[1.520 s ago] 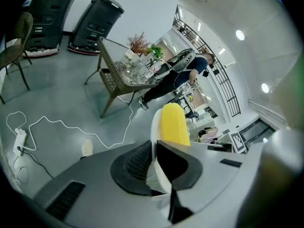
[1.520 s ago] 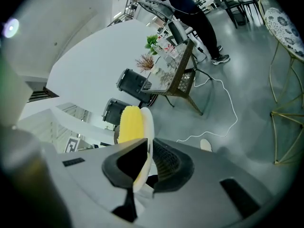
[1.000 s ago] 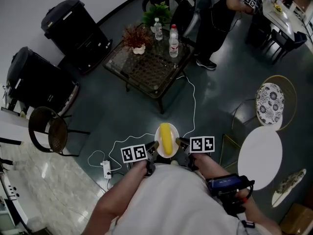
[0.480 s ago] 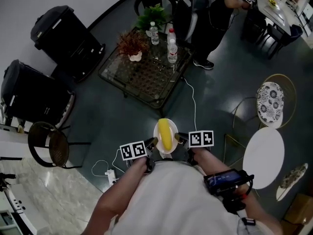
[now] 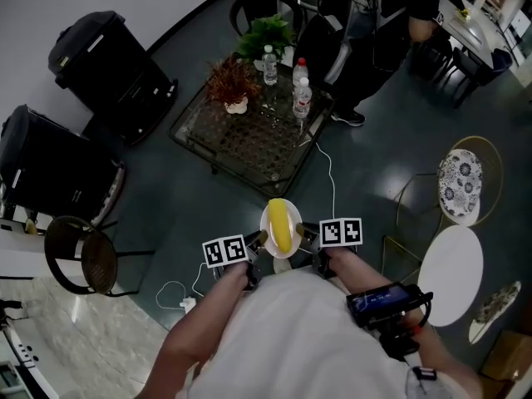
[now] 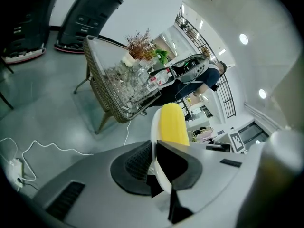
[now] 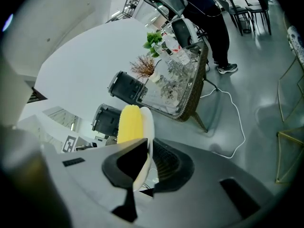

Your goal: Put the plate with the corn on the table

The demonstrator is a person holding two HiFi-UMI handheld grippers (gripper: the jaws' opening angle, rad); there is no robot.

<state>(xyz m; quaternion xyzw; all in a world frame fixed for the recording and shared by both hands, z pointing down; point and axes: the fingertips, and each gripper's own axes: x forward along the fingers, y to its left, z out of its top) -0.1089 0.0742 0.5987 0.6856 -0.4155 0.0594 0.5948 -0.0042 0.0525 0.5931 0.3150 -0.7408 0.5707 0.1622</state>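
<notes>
A white plate (image 5: 268, 221) carrying a yellow corn cob (image 5: 281, 226) hangs in the air in front of me, above the grey floor. My left gripper (image 5: 259, 241) is shut on the plate's left rim (image 6: 154, 127) and my right gripper (image 5: 304, 238) is shut on its right rim (image 7: 147, 127). The corn (image 6: 173, 125) (image 7: 129, 123) lies lengthwise on the plate in both gripper views. A low glass-topped wicker table (image 5: 241, 144) stands ahead, a short way beyond the plate.
On the table stand a reddish potted plant (image 5: 233, 80), a green plant (image 5: 267, 32) and two bottles (image 5: 302, 96). A white cable (image 5: 330, 177) trails on the floor. A person (image 5: 391, 23) stands behind the table. Black machines (image 5: 104, 52) at left, round white table (image 5: 449, 273) at right.
The plate with the corn has moved forward towards the glass table, still held by both grippers. The view has shifted with it.
</notes>
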